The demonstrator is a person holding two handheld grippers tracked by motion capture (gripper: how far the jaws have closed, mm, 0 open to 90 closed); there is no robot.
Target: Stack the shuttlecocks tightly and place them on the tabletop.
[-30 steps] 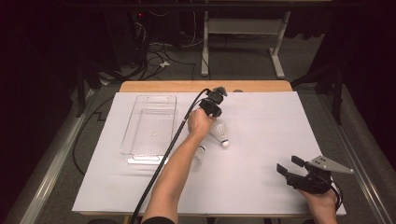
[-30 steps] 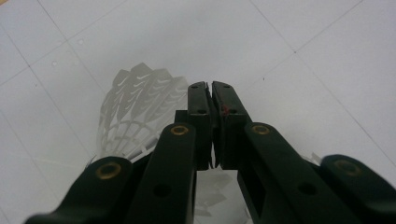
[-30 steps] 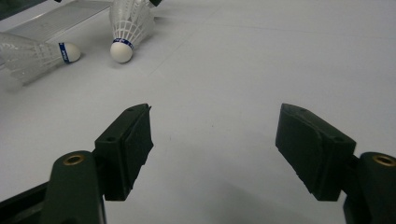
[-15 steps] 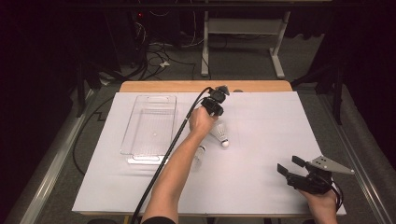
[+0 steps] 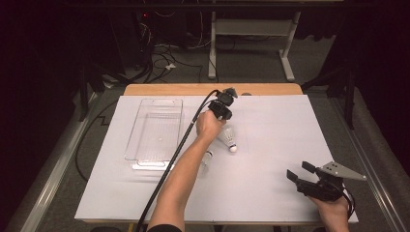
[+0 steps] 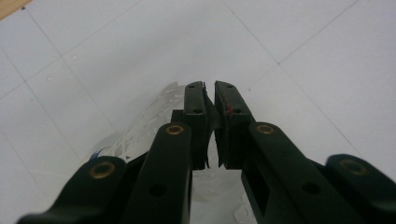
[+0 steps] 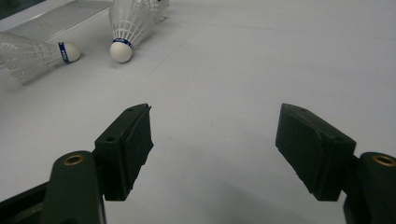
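Moved: nothing | left tool [image 5: 227, 96] easing apart, pinching feathered white shuttlecock [image 5: 228, 137] | right tool [image 5: 300, 172] spread

We see two black handheld grippers: left gripper [image 5: 223, 107] upper centre of the high view, thick black cable [image 5: 169, 164] trailing down the frame; right gripper [image 5: 302, 172] lower right, grey three-cornered plate [image 5: 341, 170] on top. Jaws black, blocky, with brass-coloured rivets [image 7: 74, 160]. Forearms bare, no sleeves.
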